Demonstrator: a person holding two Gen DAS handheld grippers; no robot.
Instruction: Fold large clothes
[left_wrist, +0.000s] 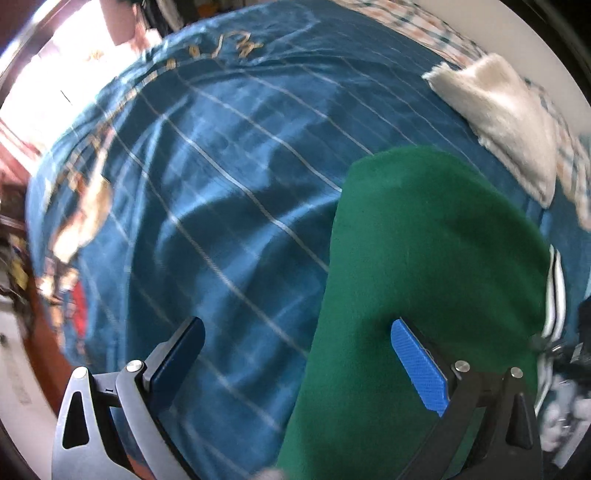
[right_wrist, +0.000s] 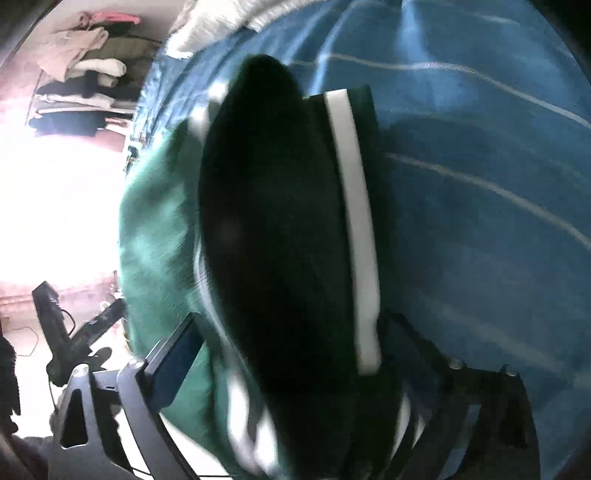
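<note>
While both tongs gape, inventory: bed w/ blue checked cover (left_wrist: 221, 177); green garment (left_wrist: 424, 258), striped trim, near bed's side edge, part-folded; white towel (left_wrist: 506, 122) at far corner. Left tongs (left_wrist: 295, 365) wide, empty; right tongs (right_wrist: 280, 354) wide, cloth between. Judgement: regrip edges evenly, smooth fold flat.

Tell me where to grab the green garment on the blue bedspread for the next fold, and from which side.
Probably the striped ribbed edge of the green garment. It is a firmer band than the smooth body cloth, and it lies exposed along the garment's far side from the open left gripper. The open right gripper already straddles that end, so come from above there and pinch the band.
</note>
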